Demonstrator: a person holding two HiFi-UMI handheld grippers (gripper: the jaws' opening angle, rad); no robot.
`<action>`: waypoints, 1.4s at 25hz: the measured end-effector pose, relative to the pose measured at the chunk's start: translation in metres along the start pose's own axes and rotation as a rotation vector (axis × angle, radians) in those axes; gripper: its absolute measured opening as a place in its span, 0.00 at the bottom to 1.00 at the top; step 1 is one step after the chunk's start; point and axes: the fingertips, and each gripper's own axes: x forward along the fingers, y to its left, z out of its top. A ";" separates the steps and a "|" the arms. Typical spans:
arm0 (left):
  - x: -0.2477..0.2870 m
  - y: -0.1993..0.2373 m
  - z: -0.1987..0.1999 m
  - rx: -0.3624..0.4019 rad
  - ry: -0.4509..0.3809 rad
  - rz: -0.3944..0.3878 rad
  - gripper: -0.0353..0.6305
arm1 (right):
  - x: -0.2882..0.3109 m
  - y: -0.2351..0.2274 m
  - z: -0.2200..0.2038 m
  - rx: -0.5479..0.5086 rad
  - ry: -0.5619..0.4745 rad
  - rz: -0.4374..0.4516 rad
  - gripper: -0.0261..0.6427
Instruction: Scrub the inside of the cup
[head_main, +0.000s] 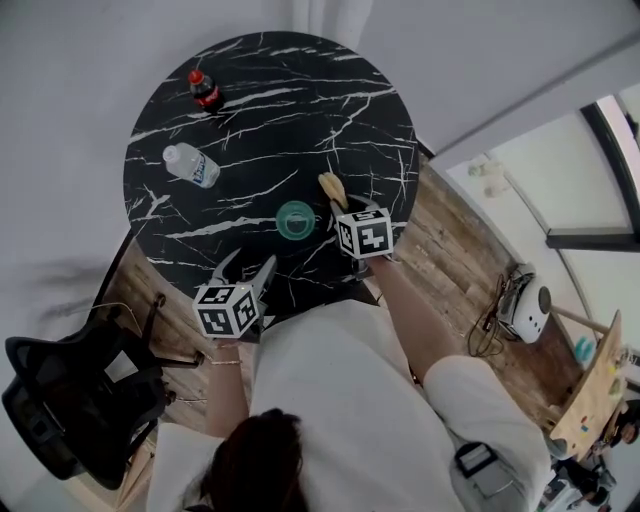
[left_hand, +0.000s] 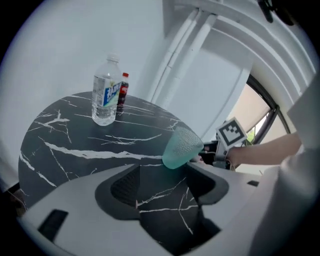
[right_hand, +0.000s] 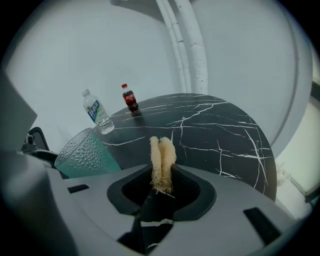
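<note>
A teal dimpled cup (head_main: 296, 219) stands upright on the round black marble table (head_main: 300, 110), near its front edge. In the left gripper view the cup (left_hand: 181, 147) is just beyond my jaws, to the right. My left gripper (head_main: 247, 272) hangs over the table's front edge, open, with nothing between its fingers (left_hand: 165, 182). My right gripper (head_main: 341, 206) is just right of the cup, shut on a pale yellow folded loofah sponge (right_hand: 162, 162), which sticks up out of the jaws. In the right gripper view the cup (right_hand: 87, 154) is at the left.
A clear water bottle (head_main: 190, 164) and a small cola bottle (head_main: 205, 90) stand on the far left of the table. A black office chair (head_main: 70, 400) is at the lower left, on the wooden floor. White pipes (right_hand: 192, 50) run up the wall behind the table.
</note>
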 end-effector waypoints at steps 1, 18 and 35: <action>-0.003 0.001 0.006 -0.018 -0.020 -0.004 0.49 | 0.000 0.001 0.000 -0.006 0.002 -0.003 0.18; -0.011 -0.015 0.032 -0.045 -0.107 -0.096 0.49 | -0.045 0.022 0.035 0.028 -0.114 0.043 0.37; -0.042 -0.026 0.056 -0.046 -0.268 -0.054 0.14 | -0.101 0.072 0.012 -0.003 -0.209 0.044 0.10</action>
